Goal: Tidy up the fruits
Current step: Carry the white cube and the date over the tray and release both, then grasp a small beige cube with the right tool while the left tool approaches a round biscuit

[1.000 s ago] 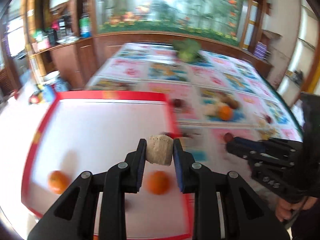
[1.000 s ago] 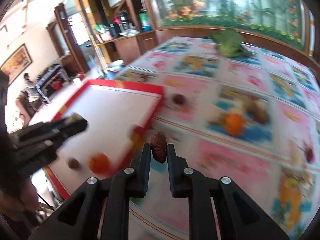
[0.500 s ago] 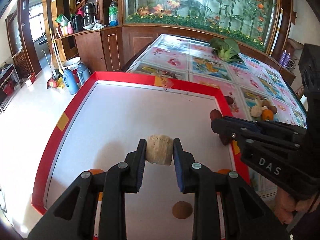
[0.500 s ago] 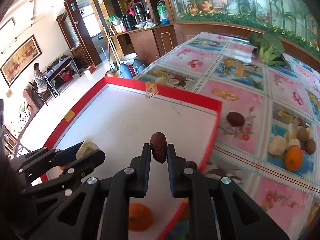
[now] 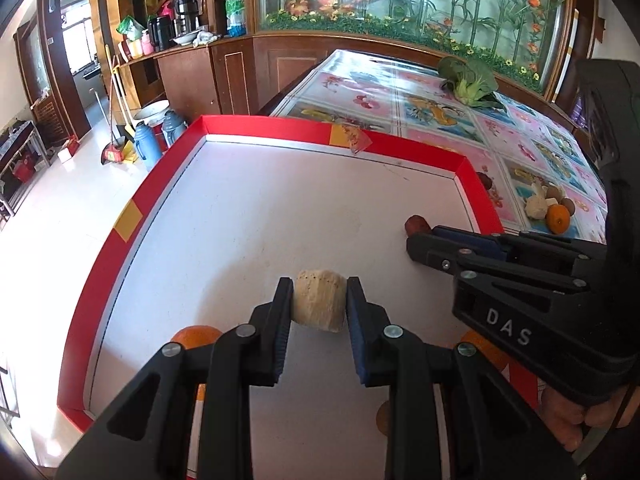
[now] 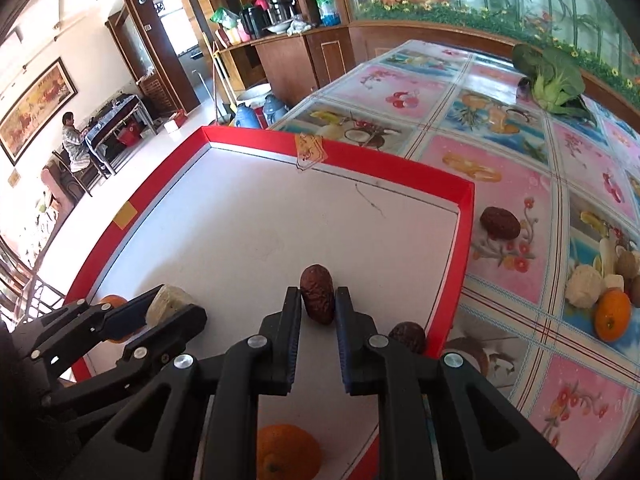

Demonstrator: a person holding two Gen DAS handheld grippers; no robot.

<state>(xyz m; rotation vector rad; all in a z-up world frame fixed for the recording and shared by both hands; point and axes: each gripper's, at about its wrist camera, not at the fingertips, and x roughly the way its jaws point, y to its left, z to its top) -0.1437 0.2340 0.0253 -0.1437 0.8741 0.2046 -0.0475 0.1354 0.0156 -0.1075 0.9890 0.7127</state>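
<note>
My left gripper [image 5: 319, 304] is shut on a pale beige fruit chunk [image 5: 319, 300], held low over the white floor of the red-rimmed tray [image 5: 260, 128]. To its right, my right gripper [image 6: 318, 304] has a wrinkled brown date [image 6: 317, 292] upright between its pads. Its jaws are opening, and the pads still look in contact with the date. Lying in the tray are two oranges [image 5: 196, 336] [image 6: 286, 456] and another date [image 6: 408, 336] by the right rim. In the right wrist view the left gripper [image 6: 168, 308] shows at lower left.
On the flowered tablecloth right of the tray lie a loose date [image 6: 500, 222], a pile of fruit with an orange [image 6: 612, 316], and a green vegetable [image 6: 556, 80] further back. Thermos flasks [image 5: 152, 144] stand on the floor beyond the tray. A person [image 6: 74, 140] sits far off.
Both grippers have swung left from the tray's right edge to over its white floor and sunk a little, each still carrying its fruit. The earlier motion blur is gone.
</note>
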